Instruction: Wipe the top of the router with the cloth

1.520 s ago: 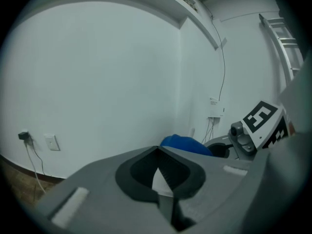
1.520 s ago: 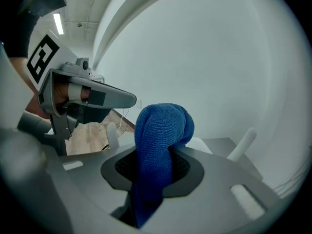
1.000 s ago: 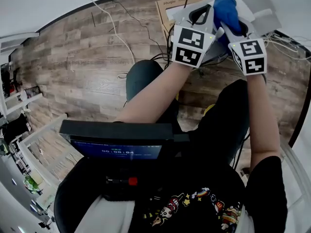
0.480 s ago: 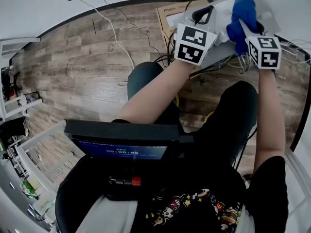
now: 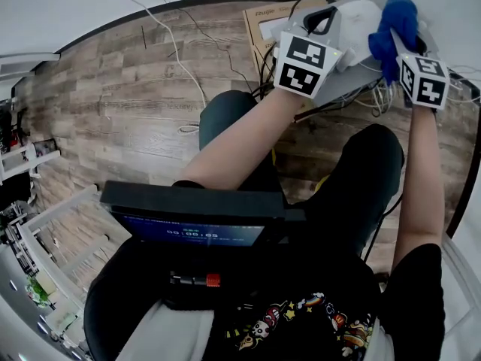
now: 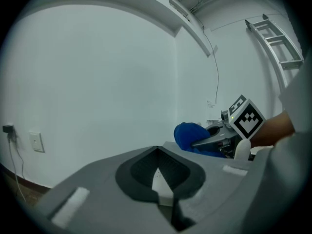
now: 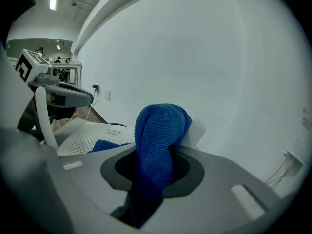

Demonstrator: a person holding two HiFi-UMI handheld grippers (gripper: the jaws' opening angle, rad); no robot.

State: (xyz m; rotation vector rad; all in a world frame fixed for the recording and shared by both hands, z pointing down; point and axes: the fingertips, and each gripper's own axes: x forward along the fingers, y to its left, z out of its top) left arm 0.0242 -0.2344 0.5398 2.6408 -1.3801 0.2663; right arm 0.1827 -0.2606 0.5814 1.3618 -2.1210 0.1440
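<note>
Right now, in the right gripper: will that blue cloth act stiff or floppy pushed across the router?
Likely floppy: the blue cloth bulges and folds over above the right gripper. Its knitted-looking nap should probably drag rather than slip on the router. It looks light; a loose part lies limp on the top.

- Cardboard box (image 5: pixel 256 25), top edge: dark brand print, reads approx. "Ruijie"; letters small, last ones uncertain.
- Screen (image 5: pixel 188 233) below the camera: one row of pale digits split by colons, timer format, starts "00:"; the remaining digits are too blurred to log.
- Left marker cube (image 5: pixel 304 65) and right marker cube (image 5: pixel 425 81): black-and-white square code patterns, no letters or numbers.
- Router (image 7: pixel 87 133), right gripper view: a short dark line of print on the white top, too small to read.
</note>
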